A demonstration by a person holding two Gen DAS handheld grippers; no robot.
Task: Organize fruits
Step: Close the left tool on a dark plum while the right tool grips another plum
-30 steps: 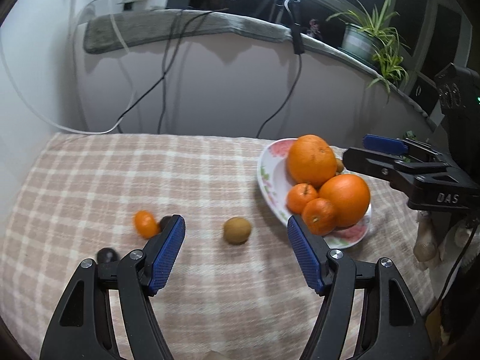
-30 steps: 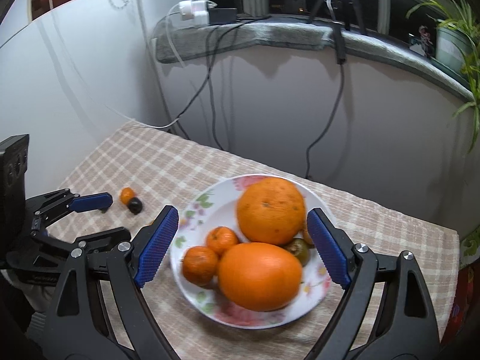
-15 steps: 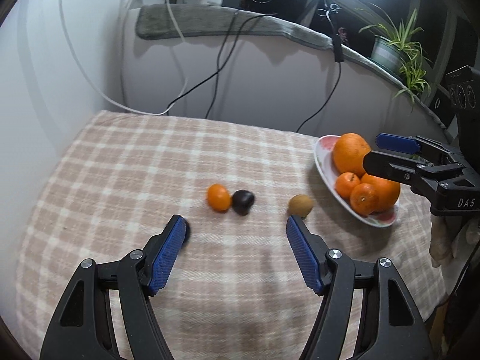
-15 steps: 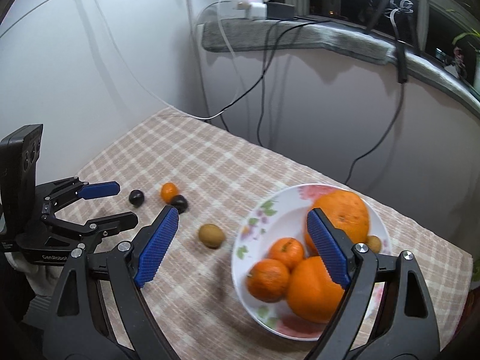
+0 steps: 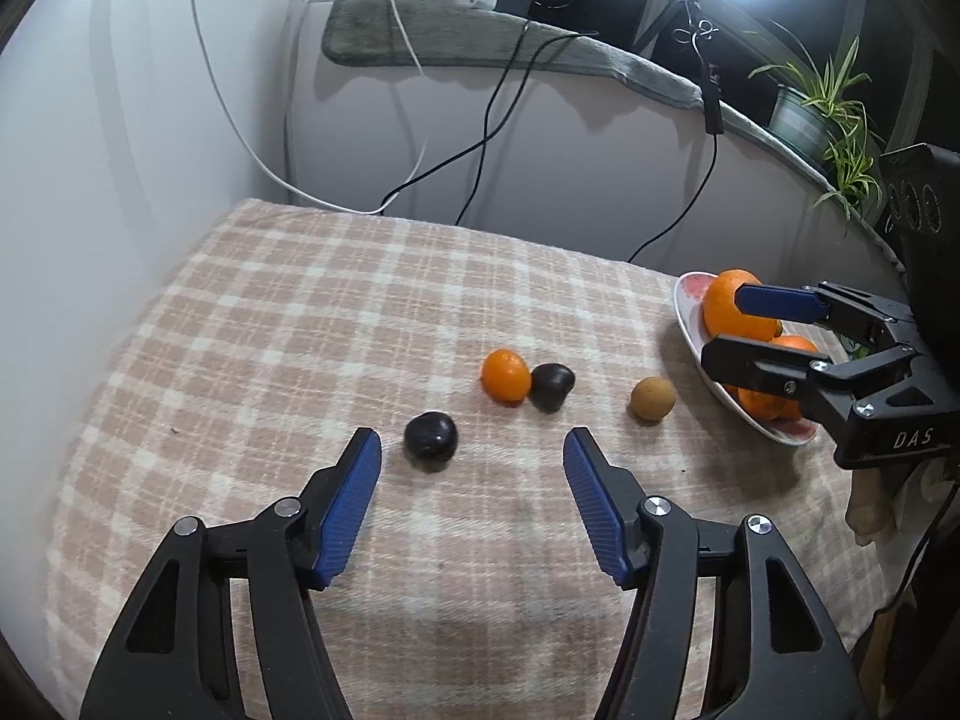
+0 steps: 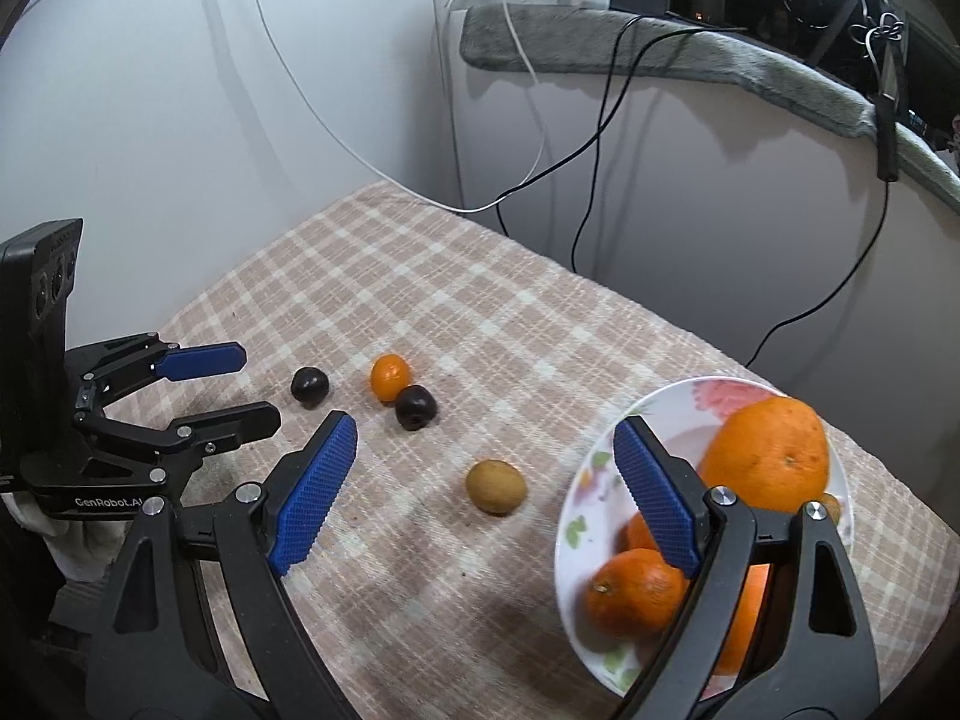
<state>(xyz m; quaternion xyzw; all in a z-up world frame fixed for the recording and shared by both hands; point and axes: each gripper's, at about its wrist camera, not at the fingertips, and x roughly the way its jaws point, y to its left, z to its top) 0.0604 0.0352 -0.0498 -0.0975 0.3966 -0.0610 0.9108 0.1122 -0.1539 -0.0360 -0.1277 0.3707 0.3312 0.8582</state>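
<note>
A home room is showing here: a checked tablecloth (image 5: 336,324) is covering the table, a flowered plate (image 6: 600,474) is holding oranges (image 6: 765,456), a potted plant (image 5: 807,114) is standing on the padded window ledge (image 5: 480,51), and charger cables (image 5: 492,120) are hanging down the wall.

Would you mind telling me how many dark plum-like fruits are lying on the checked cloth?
2. One dark fruit lies alone nearest the left hand-held gripper; the other dark fruit lies against the small orange fruit. None shows on the plate, though its fruit could hide some.
</note>
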